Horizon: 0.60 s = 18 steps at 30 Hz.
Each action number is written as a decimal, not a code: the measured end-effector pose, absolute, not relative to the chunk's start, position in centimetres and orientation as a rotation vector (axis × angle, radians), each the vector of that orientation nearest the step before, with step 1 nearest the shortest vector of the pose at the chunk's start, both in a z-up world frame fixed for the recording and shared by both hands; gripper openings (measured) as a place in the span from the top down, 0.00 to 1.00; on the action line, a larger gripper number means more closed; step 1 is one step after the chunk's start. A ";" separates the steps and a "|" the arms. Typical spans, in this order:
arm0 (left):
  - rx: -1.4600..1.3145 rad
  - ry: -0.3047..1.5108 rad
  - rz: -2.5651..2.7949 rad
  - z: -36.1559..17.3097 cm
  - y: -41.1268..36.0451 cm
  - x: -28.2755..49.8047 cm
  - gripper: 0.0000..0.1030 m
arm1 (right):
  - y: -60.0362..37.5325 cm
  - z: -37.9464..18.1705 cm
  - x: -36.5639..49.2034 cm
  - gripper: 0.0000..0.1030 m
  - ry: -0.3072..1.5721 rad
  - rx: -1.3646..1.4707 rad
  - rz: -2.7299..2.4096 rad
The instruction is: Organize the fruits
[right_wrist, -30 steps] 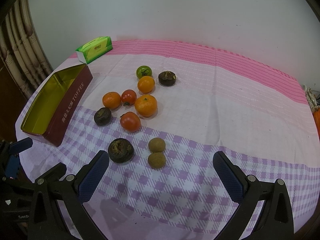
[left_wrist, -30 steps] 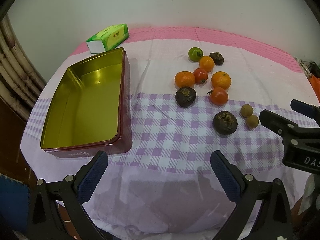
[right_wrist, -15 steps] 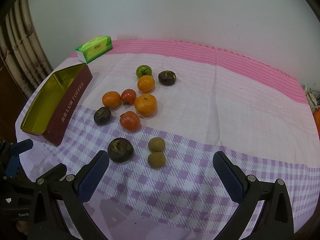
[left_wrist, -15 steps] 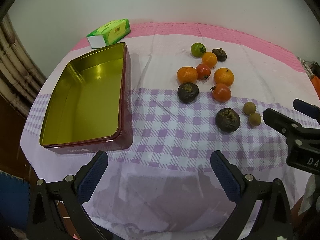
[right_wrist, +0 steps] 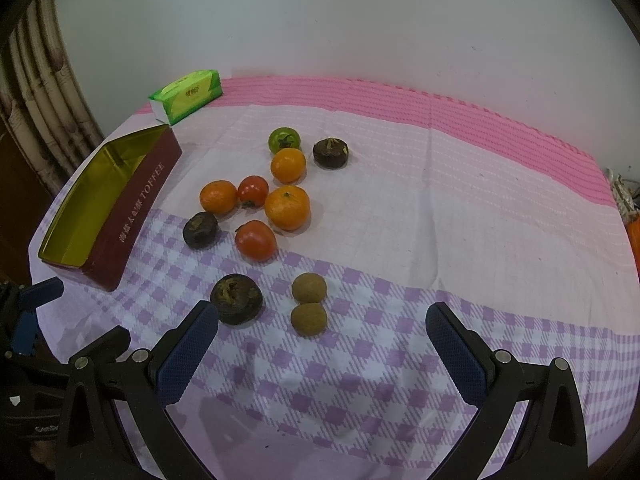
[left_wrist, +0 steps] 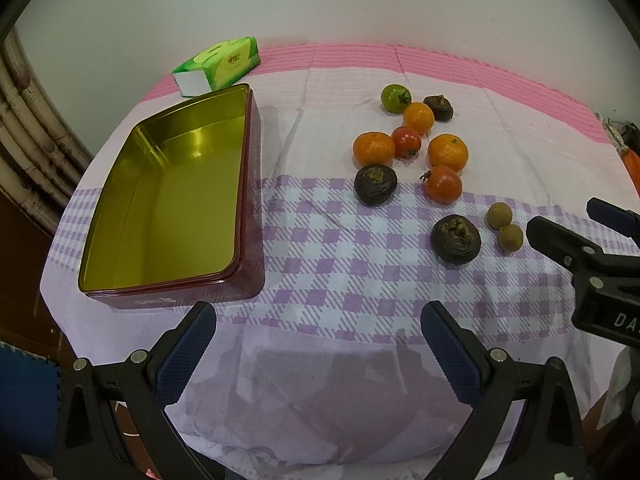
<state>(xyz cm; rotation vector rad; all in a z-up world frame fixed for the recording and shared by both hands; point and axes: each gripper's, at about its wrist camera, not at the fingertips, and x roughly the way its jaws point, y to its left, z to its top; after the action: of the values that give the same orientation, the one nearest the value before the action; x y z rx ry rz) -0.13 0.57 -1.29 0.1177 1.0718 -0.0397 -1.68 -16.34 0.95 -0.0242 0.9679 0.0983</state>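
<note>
Several loose fruits lie on the checked cloth: oranges [left_wrist: 447,151], red tomatoes [left_wrist: 443,183], a green tomato [left_wrist: 395,97], dark round fruits [left_wrist: 455,239] and two small brown longans [right_wrist: 308,287]. An open, empty gold-lined tin [left_wrist: 172,196] stands to their left, also in the right wrist view [right_wrist: 102,204]. My left gripper [left_wrist: 316,354] is open and empty near the table's front edge. My right gripper [right_wrist: 320,356] is open and empty, just in front of the longans and the nearest dark fruit [right_wrist: 236,298].
A green tissue pack [left_wrist: 218,64] lies behind the tin near the white wall. A curtain hangs at the left. The right gripper's body [left_wrist: 592,268] shows at the right edge of the left wrist view. The table edge runs below both grippers.
The left wrist view has drawn back slightly, so the tin and fruits sit a little higher. The right gripper has crept toward the longans and dark fruit. Both stay open.
</note>
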 end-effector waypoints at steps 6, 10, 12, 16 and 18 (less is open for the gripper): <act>0.113 1.071 -0.044 -1.4 0.5 0.0 0.01 | -16.9 0.2 -1.3 0.00 0.988 -0.030 0.085; 0.110 1.071 -0.049 -1.4 0.4 0.3 0.01 | -17.5 -0.3 -1.1 0.00 1.011 -0.046 0.068; 0.109 1.072 -0.055 -1.4 0.3 0.4 0.01 | -18.0 -0.5 -1.0 0.00 1.027 -0.038 0.064; 0.122 1.078 -0.074 -1.6 -0.3 1.0 0.01 | -18.5 -1.0 -0.7 0.00 1.045 -0.047 0.056; 0.136 1.079 -0.092 -1.6 -0.7 1.4 0.01 | -18.8 -1.3 -0.5 0.00 1.058 -0.046 0.055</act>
<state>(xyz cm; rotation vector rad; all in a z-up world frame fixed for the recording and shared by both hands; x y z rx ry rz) 1.38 -0.73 -1.63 0.1358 1.0794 -0.0918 -0.51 -18.83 -1.34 -0.0464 1.0581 0.0547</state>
